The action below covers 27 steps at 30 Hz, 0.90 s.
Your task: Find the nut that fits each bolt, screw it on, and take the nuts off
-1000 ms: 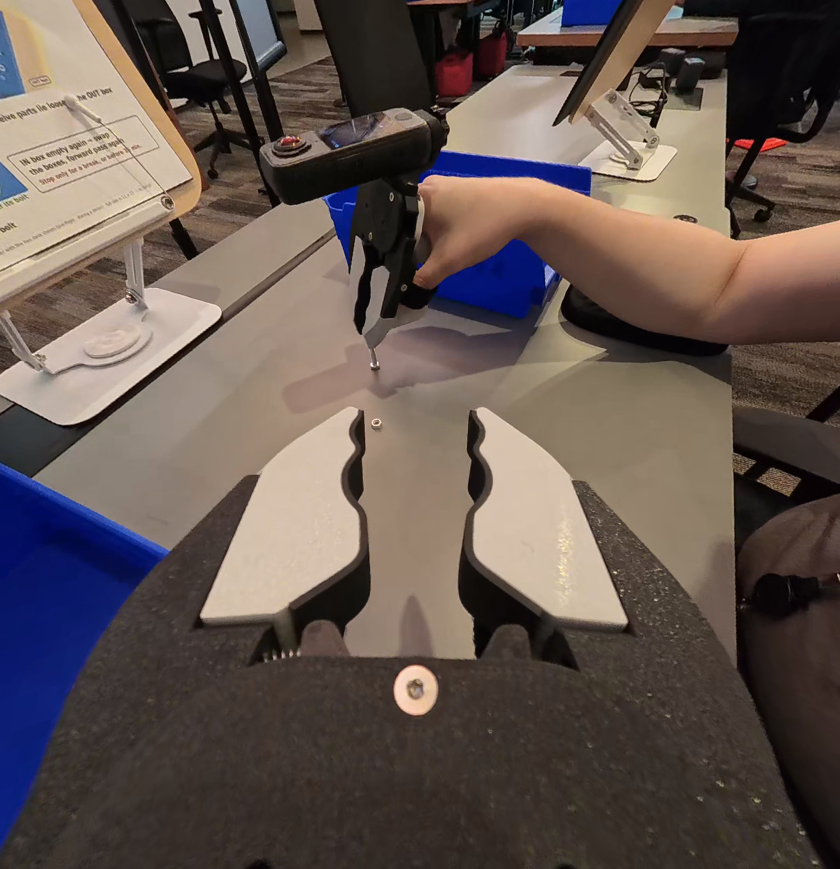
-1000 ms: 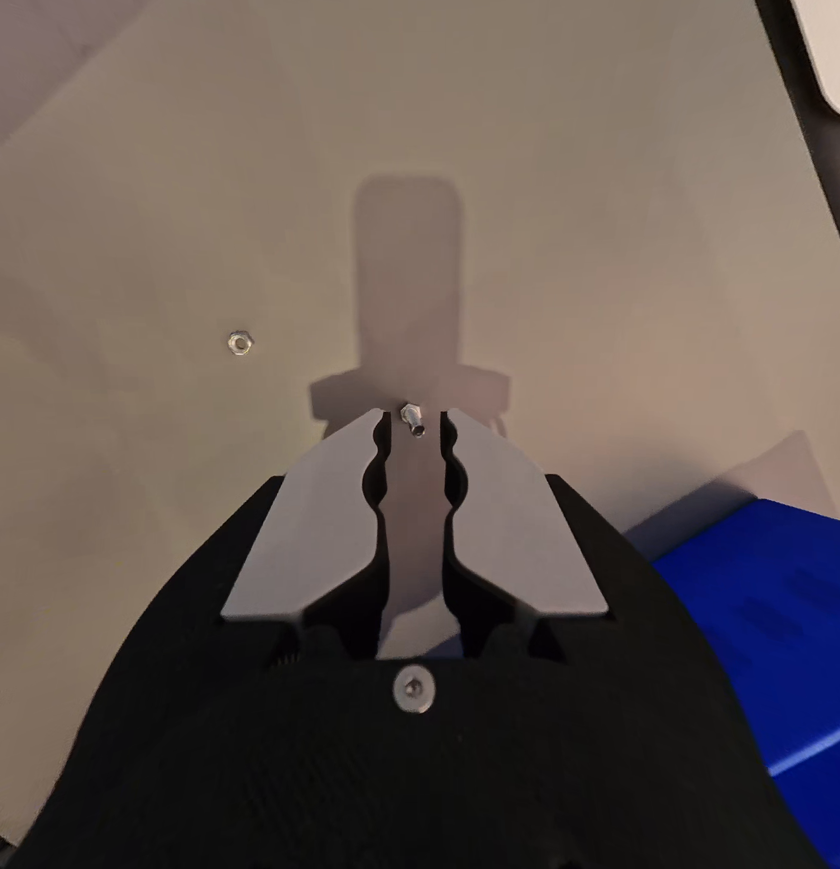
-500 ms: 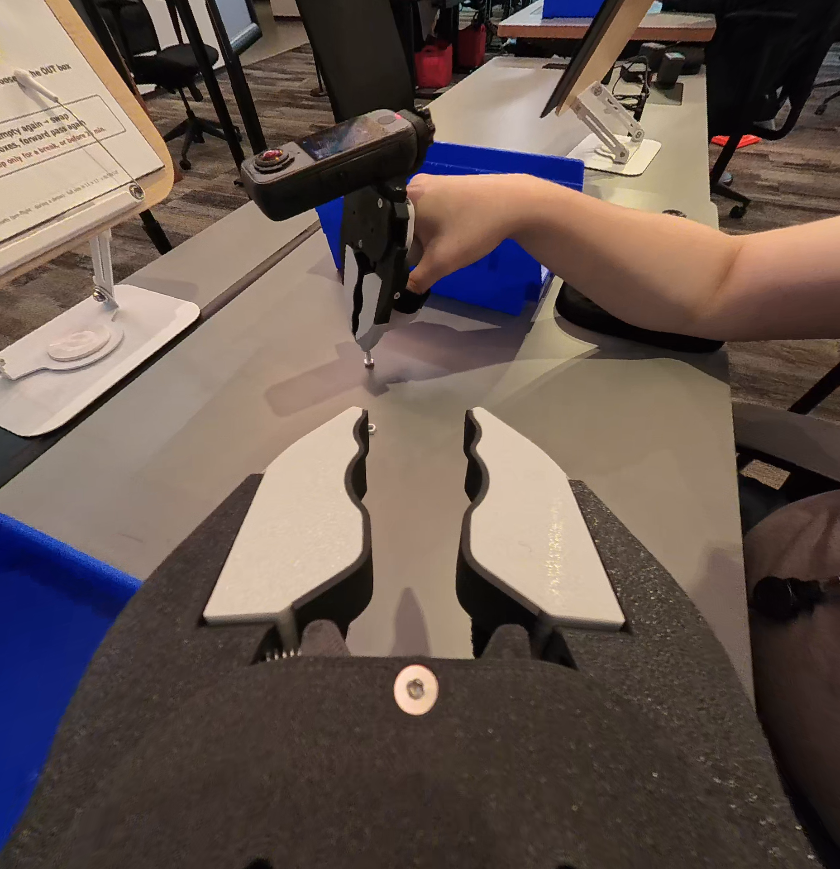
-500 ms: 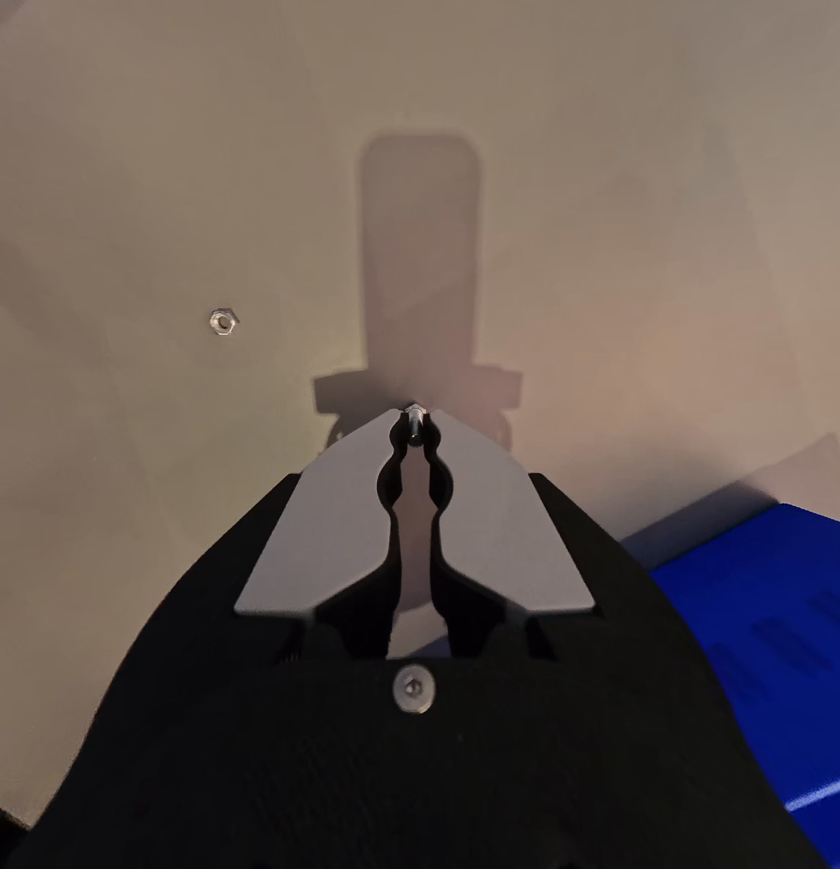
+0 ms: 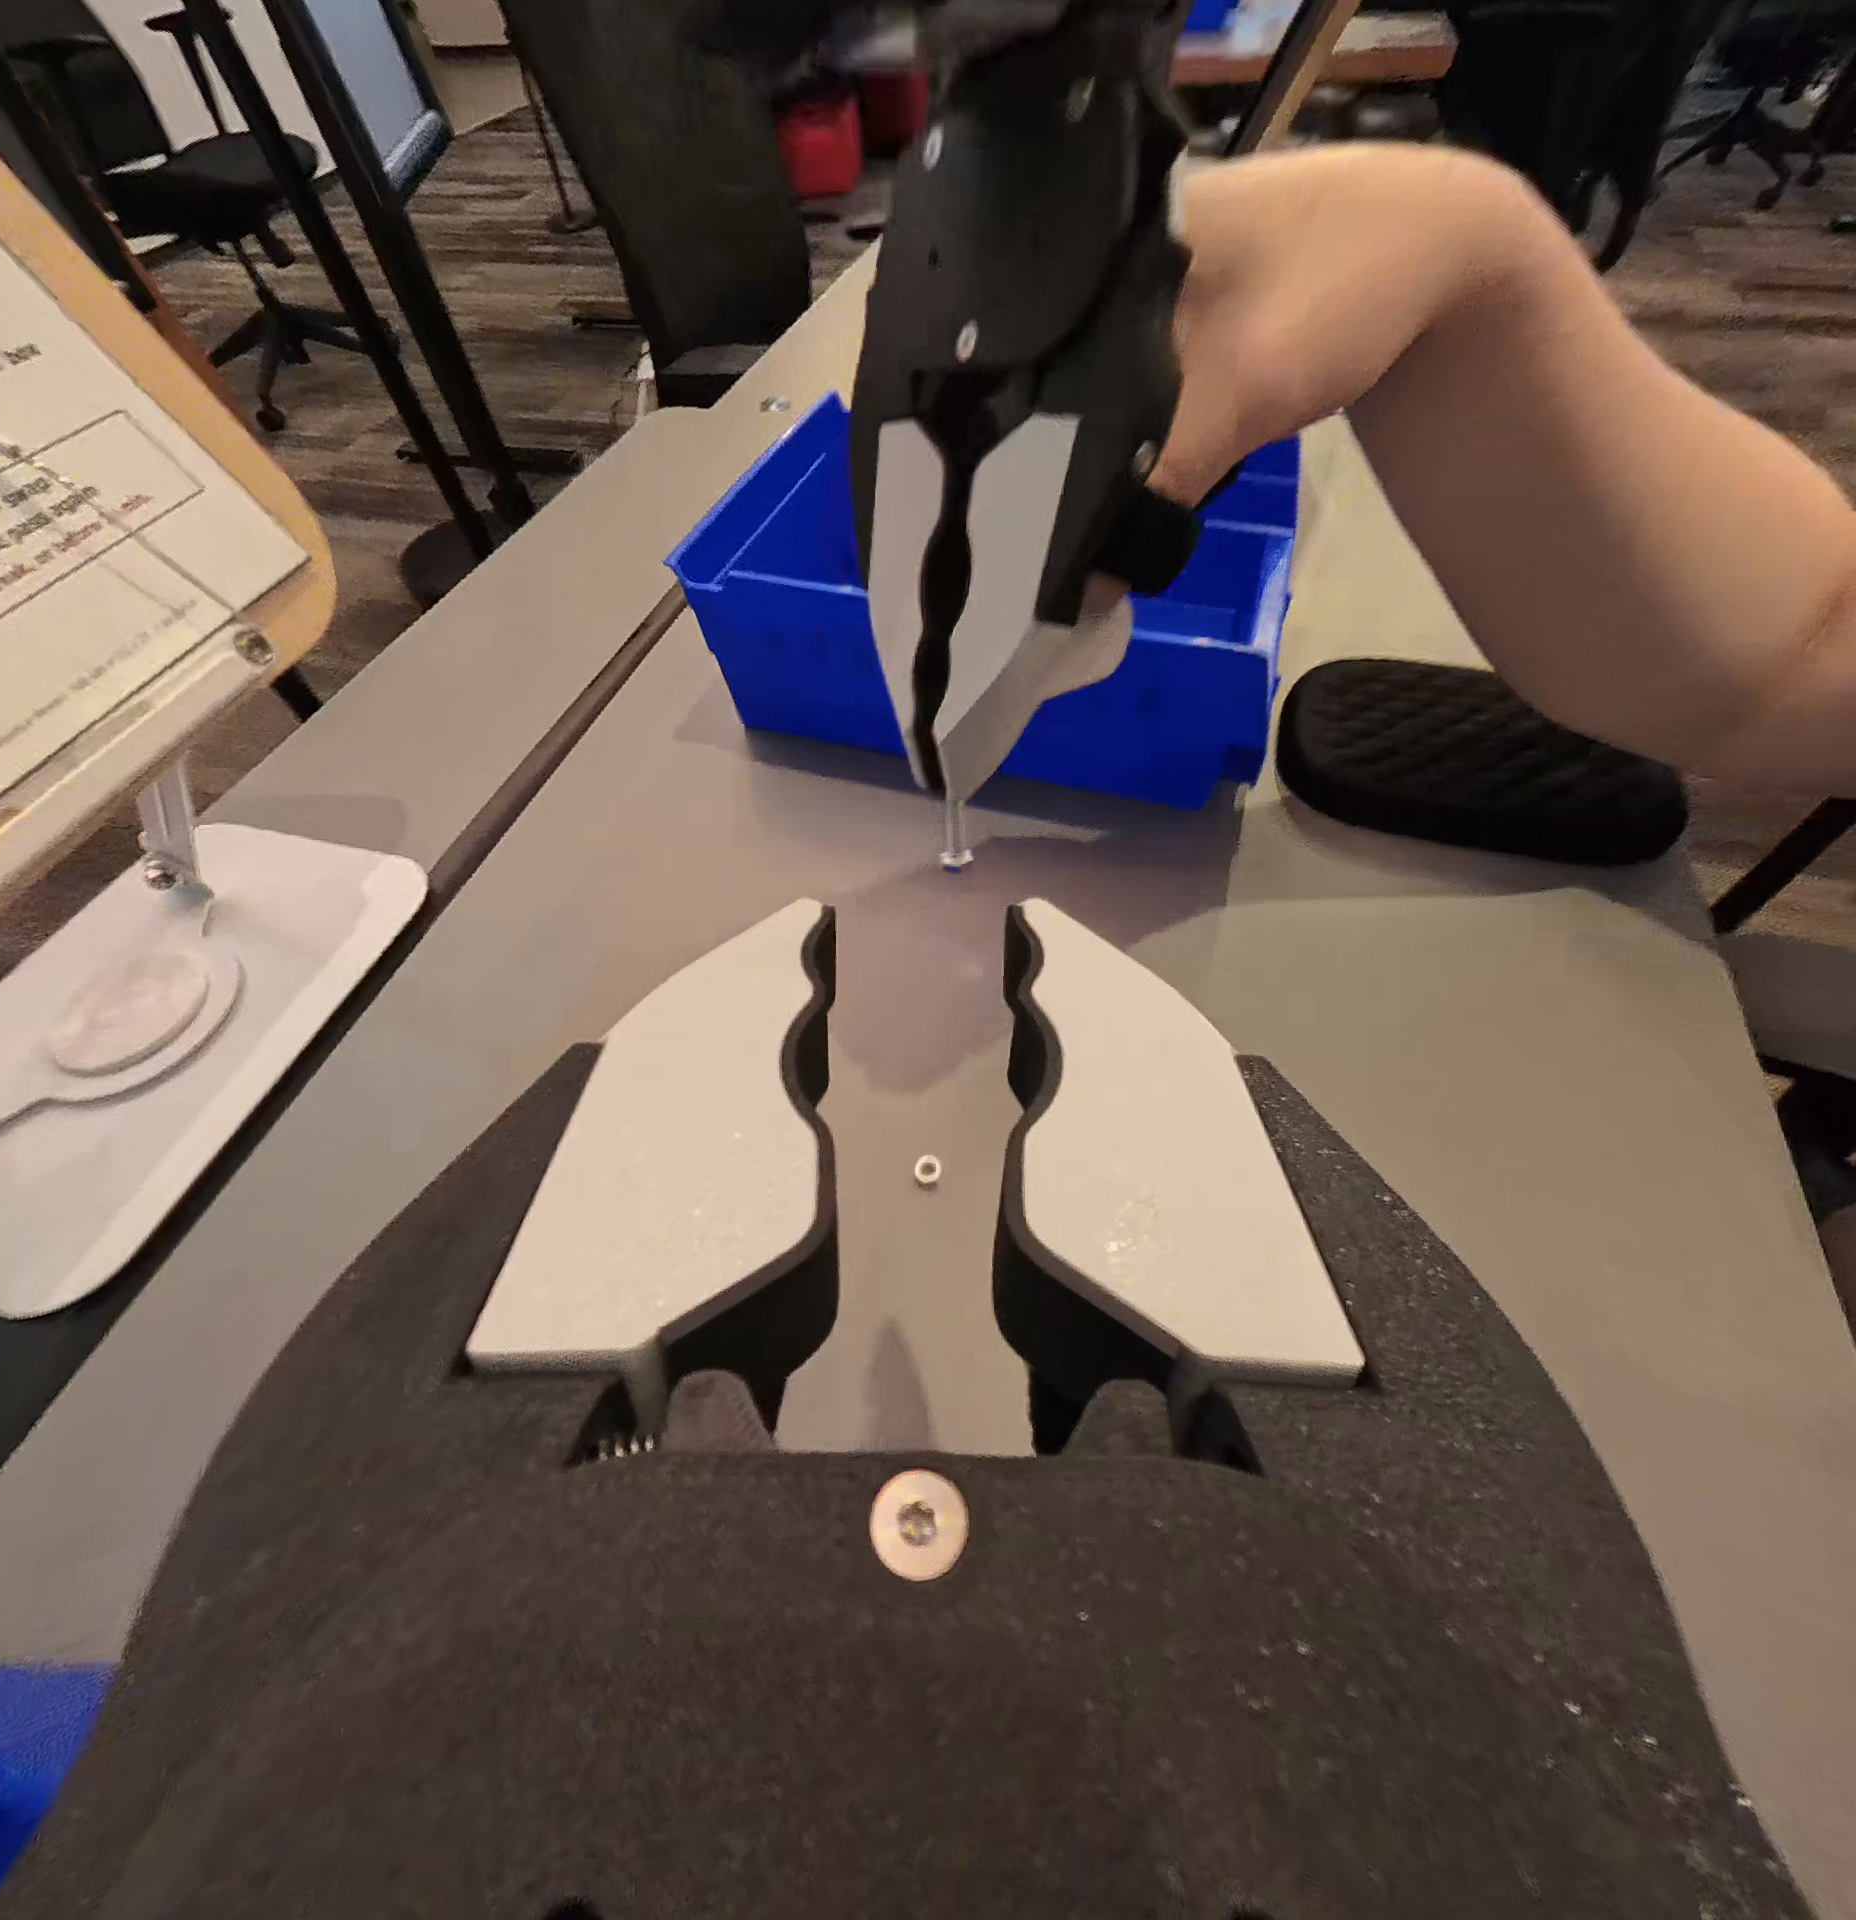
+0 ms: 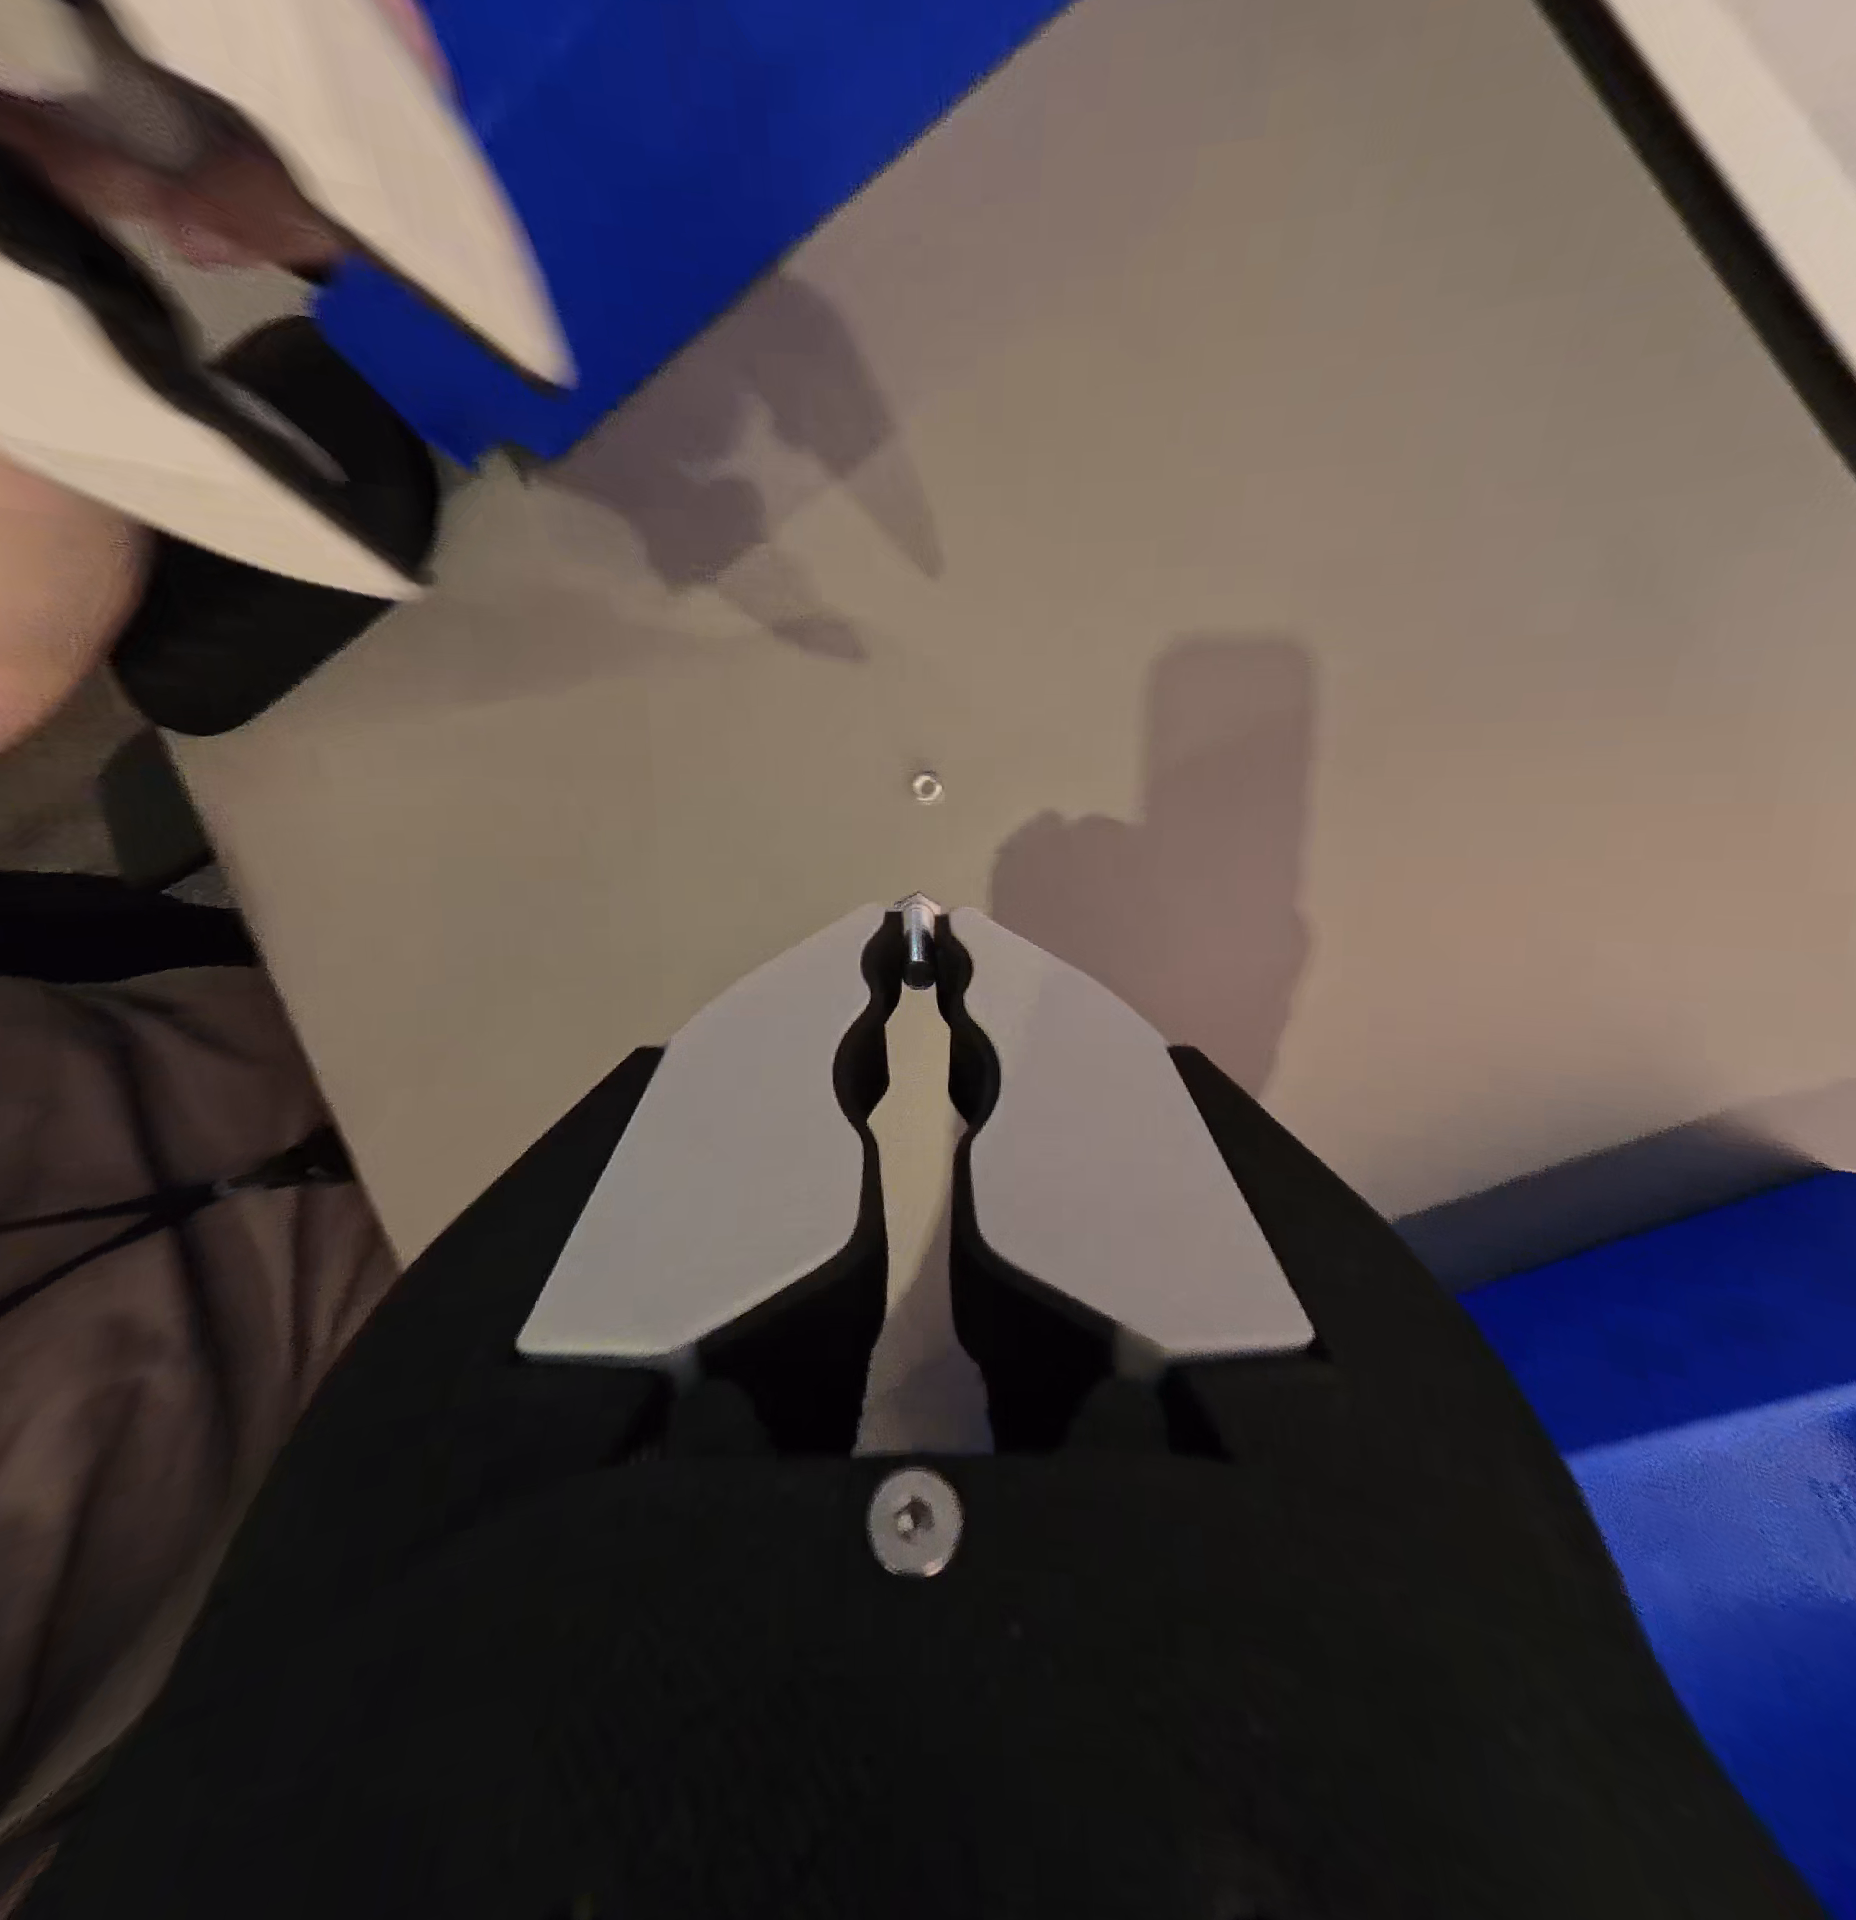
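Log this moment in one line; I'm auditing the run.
right gripper: shut on bolt | left gripper: open over nut | nut: loose on table

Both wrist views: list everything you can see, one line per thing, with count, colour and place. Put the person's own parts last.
Nut: one, silver, flat on the table between the left gripper's open fingers.
Bolt: one, silver, pinched in the right gripper's tips.
Table: one, grey, under everything.
Bin: one, blue, far side, behind the right gripper.
Second bin: one, blue, near edge on the left.
Sign stand: one, white base, left edge.
Wrist pad: one, black, right of the far bin.
Office chairs: several, black, background.
Left gripper: open.
Right gripper: shut on bolt.
Right hand: holding the right gripper.
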Available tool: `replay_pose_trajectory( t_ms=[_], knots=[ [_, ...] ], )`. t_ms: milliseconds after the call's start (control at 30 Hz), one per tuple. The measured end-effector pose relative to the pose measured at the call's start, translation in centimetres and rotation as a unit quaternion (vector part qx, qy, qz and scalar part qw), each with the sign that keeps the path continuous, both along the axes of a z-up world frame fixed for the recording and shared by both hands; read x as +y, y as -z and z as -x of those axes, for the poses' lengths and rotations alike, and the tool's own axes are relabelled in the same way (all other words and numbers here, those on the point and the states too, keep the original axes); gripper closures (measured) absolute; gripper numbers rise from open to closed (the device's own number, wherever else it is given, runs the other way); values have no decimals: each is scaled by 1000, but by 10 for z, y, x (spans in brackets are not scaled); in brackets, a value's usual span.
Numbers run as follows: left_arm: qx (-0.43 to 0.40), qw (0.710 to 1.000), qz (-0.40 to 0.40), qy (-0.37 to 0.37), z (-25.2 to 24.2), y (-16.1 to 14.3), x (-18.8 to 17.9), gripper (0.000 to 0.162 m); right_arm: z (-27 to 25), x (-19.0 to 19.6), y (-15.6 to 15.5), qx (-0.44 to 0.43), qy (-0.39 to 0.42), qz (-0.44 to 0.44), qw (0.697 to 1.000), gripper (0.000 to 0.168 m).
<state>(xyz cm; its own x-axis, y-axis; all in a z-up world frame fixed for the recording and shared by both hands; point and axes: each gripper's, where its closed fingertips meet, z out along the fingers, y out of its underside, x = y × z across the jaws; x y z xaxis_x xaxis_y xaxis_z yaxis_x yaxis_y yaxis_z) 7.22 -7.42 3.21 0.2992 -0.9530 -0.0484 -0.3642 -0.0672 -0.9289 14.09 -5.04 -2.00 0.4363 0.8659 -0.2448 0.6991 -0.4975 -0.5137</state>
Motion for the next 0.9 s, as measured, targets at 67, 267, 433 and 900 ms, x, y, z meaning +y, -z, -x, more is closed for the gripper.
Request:
replay_pose_trajectory(
  t_ms=[67, 267, 433, 900],
  knots=[
    [-27, 999, 16, 16, -10, -5, 6, 132, -1, -3, -27, 0, -6, -4, 1000, 162],
    [-66, 995, 19, 69, -30, -10, -10, 123, 16, -25, -98, -5, -60, -45, 997, 162],
    [-129, 988, -60, 68, -33, -42, -24, 123, 44, -48, -124, -25, -100, -90, 991, 162],
    [-156, 978, -92, 107, -12, -66, -46, 138, 75, -71, -137, -112, -169, -157, 967, 161]
  ],
)
